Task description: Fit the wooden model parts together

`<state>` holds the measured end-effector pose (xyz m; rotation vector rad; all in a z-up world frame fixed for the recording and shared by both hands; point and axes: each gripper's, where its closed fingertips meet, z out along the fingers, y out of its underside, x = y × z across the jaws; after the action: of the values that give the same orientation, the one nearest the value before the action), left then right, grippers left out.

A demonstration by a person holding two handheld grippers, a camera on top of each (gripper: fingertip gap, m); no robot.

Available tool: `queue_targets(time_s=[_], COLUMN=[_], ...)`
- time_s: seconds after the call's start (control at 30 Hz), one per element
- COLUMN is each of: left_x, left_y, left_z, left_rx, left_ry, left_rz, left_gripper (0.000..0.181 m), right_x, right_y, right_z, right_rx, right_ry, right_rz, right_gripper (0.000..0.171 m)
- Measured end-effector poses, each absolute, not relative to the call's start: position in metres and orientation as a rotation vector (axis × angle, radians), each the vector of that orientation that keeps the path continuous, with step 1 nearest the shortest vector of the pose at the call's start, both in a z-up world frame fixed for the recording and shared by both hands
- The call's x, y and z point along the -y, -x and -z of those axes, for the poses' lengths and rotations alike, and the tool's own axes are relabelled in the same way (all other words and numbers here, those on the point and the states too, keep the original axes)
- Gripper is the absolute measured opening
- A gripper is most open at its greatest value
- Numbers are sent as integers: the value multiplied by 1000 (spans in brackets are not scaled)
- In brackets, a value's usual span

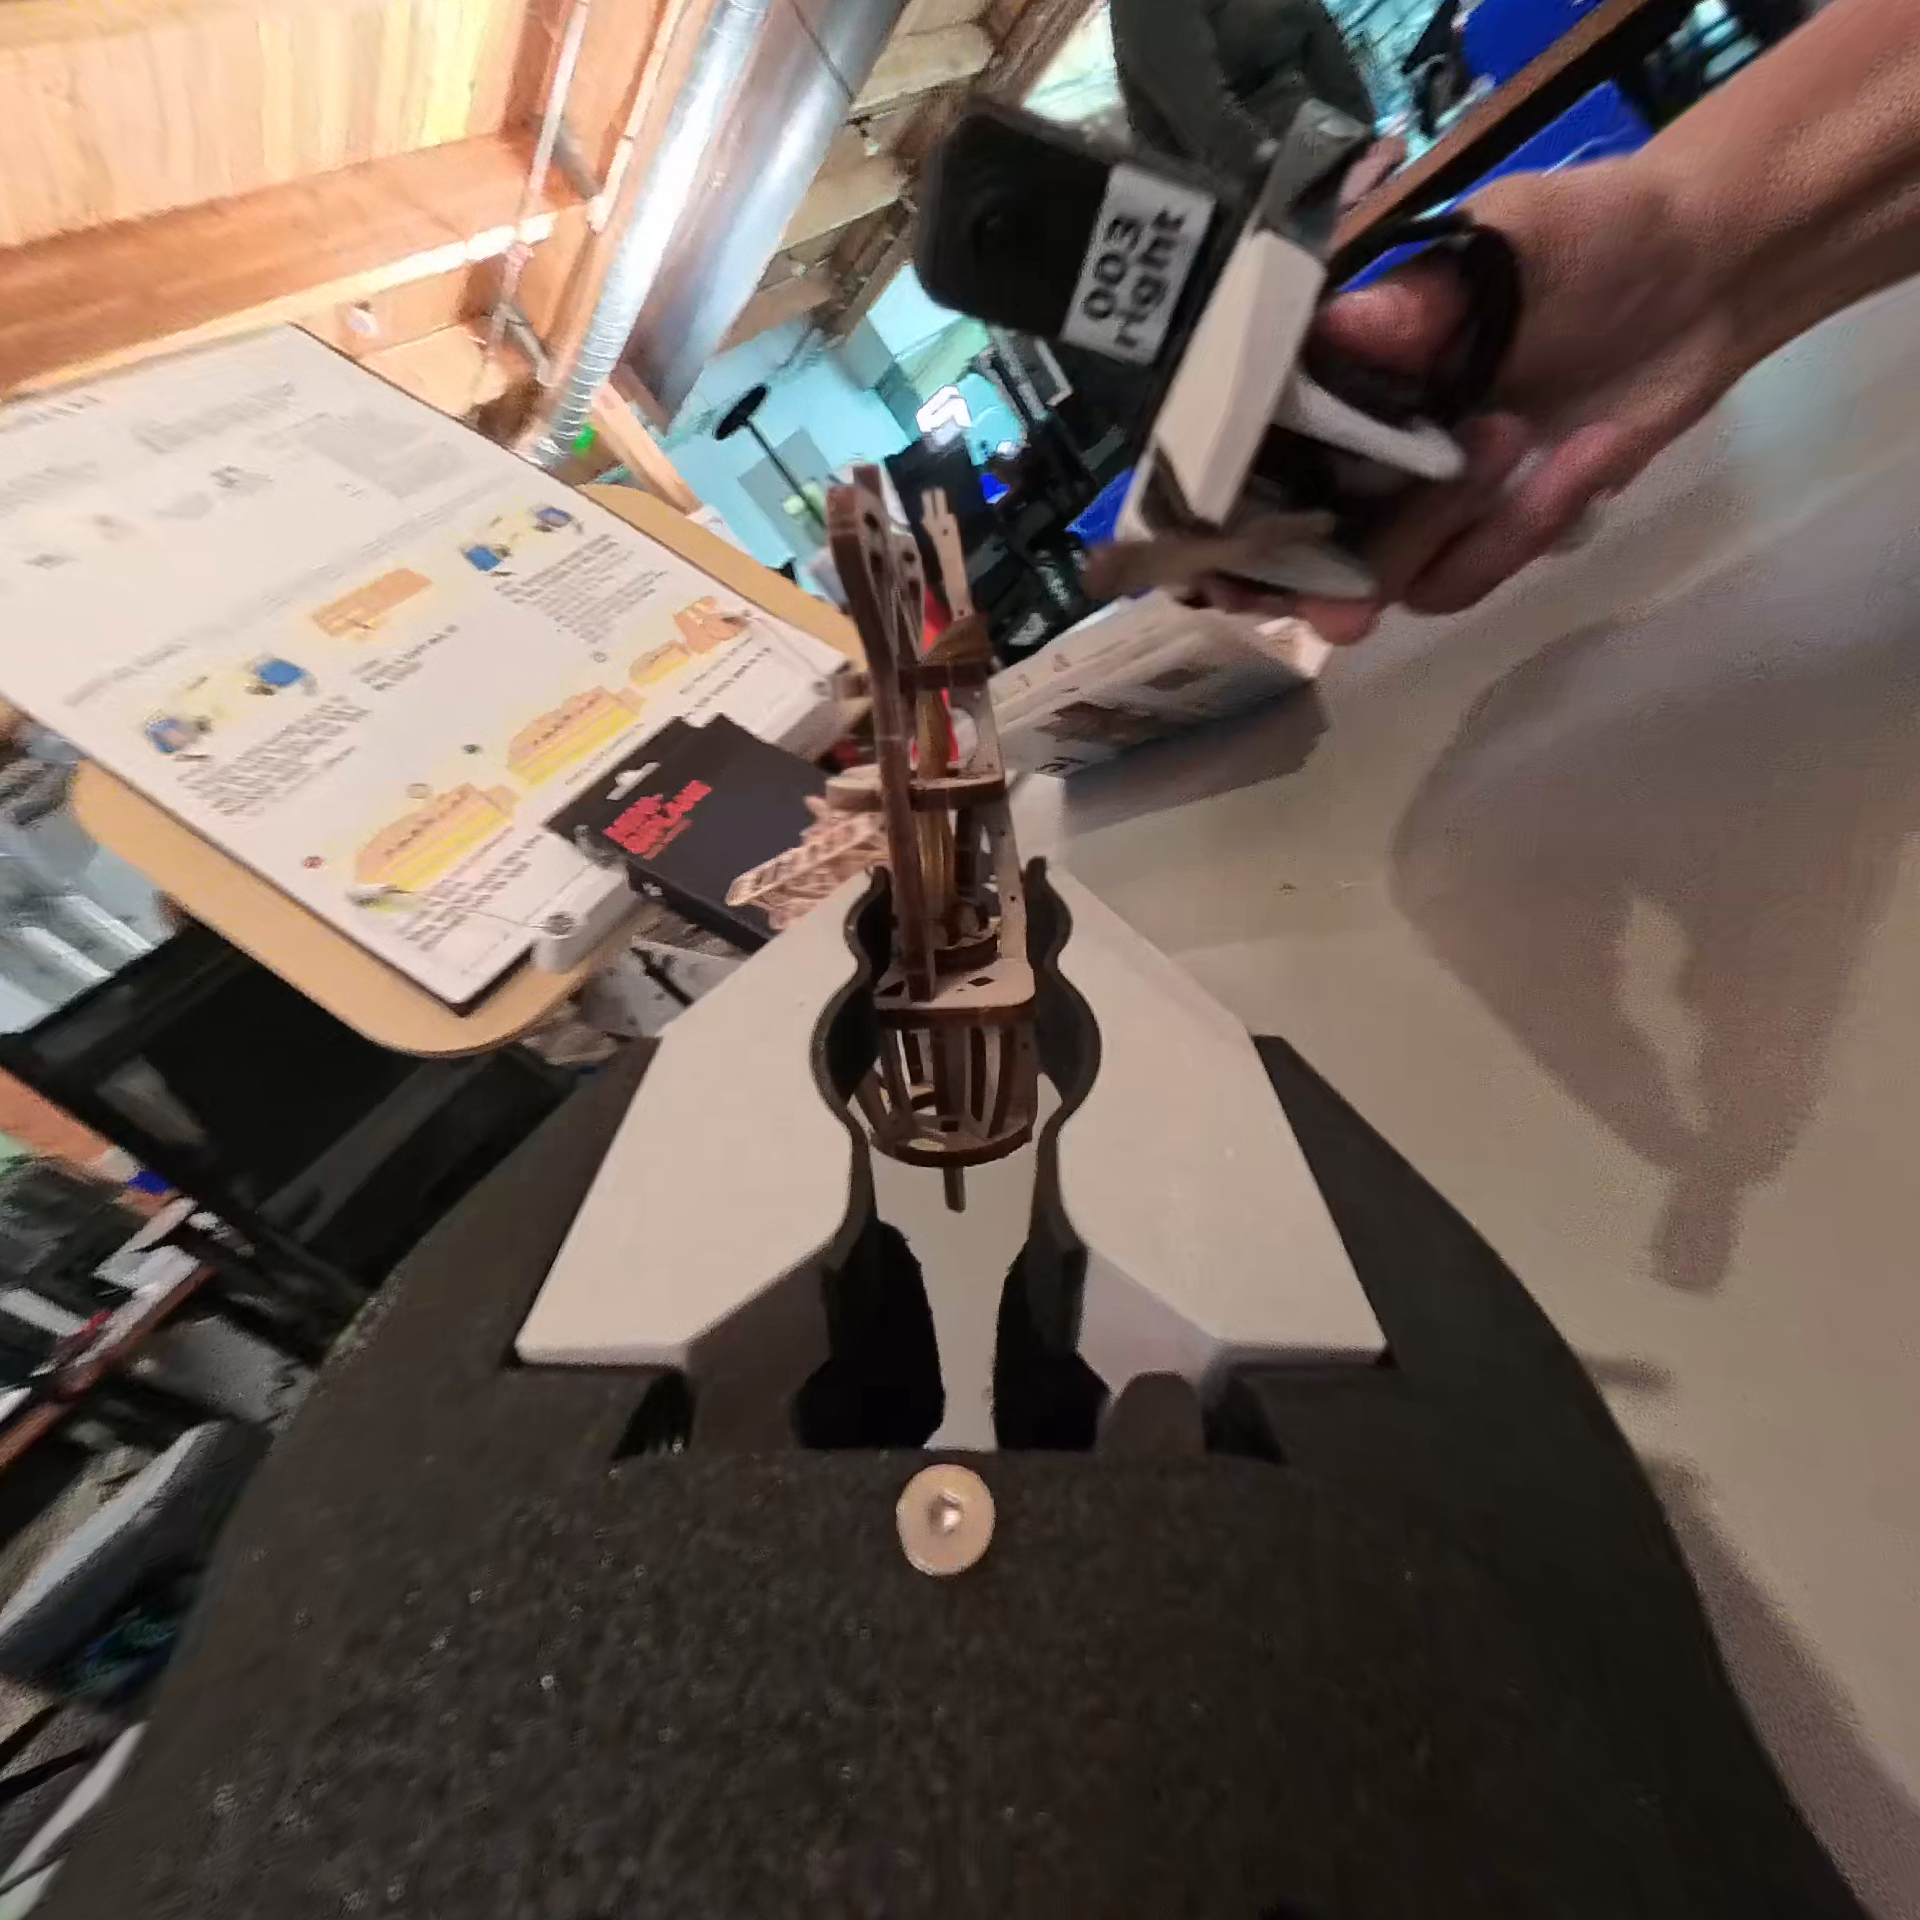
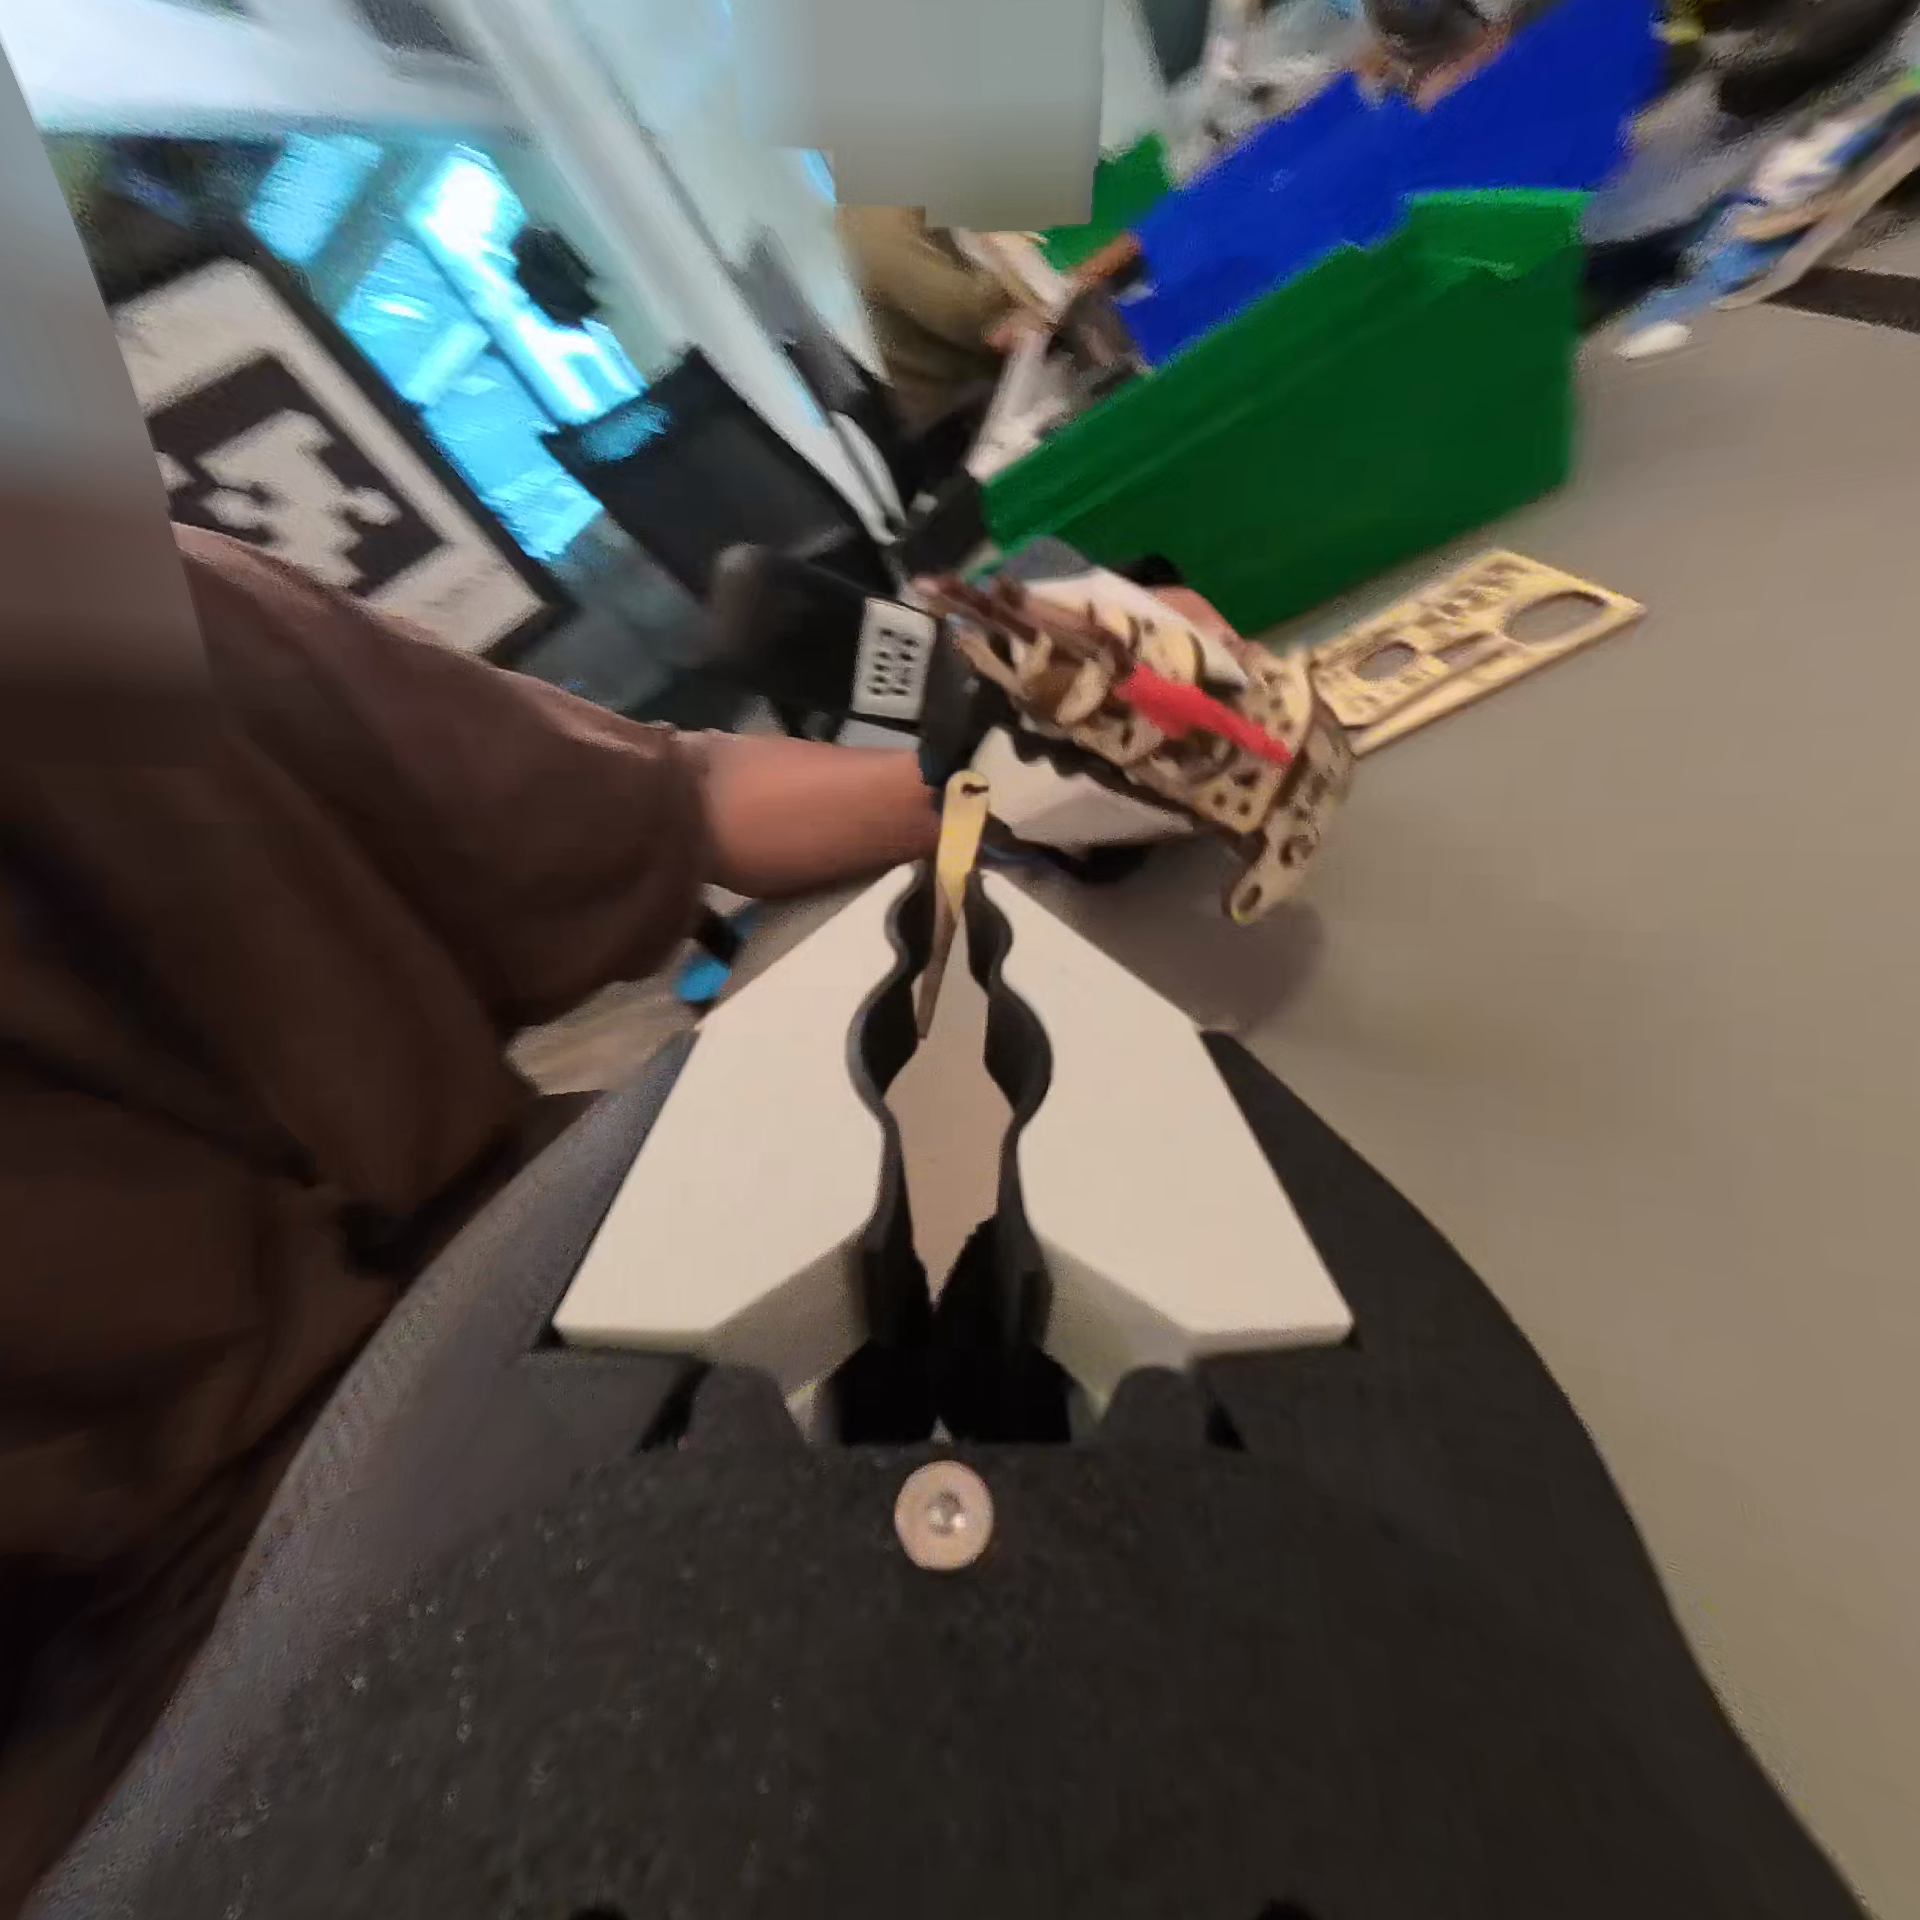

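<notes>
In the left wrist view my left gripper [image 1: 956, 894] is shut on a partly built wooden model [image 1: 940, 831], a lattice frame that stands upright out of the jaws. The right gripper [image 1: 1138, 566], held by a hand, hovers up and to the right of the model's top, apart from it. In the right wrist view my right gripper [image 2: 945, 883] is shut on a thin pale wooden strip [image 2: 958, 862] that sticks out past the tips. Beyond it the model [image 2: 1153, 707], with a red piece on it, is held above the grey table [image 2: 1558, 1039].
An instruction sheet [image 1: 343, 644] on a board, a black card [image 1: 707, 821] and loose wooden parts [image 1: 810, 868] lie left of the model. A wooden sheet with cut-outs [image 2: 1475, 644] lies on the table. A green bin [image 2: 1299, 457] and a blue bin [image 2: 1351, 177] stand behind.
</notes>
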<state>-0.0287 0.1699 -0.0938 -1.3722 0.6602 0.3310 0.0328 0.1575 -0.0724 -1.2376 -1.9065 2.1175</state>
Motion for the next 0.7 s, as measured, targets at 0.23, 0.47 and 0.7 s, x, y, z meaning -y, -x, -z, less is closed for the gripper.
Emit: queue_targets(time_s=[0.23, 0.47, 0.7], left_x=[-173, -186, -192], left_y=[22, 31, 22], left_z=[98, 120, 127], left_rx=[-578, -572, -562], left_ry=[1486, 1641, 1692], left_rz=[-220, -438, -479], left_gripper=[23, 23, 23], right_x=[-152, -182, -175], right_y=[-36, -24, -15], right_z=[82, 76, 93], right_rx=[1680, 1460, 1562], right_ry=[1119, 1214, 1233], right_rz=[-2338, -2341, -2032], right_gripper=[5, 4, 5])
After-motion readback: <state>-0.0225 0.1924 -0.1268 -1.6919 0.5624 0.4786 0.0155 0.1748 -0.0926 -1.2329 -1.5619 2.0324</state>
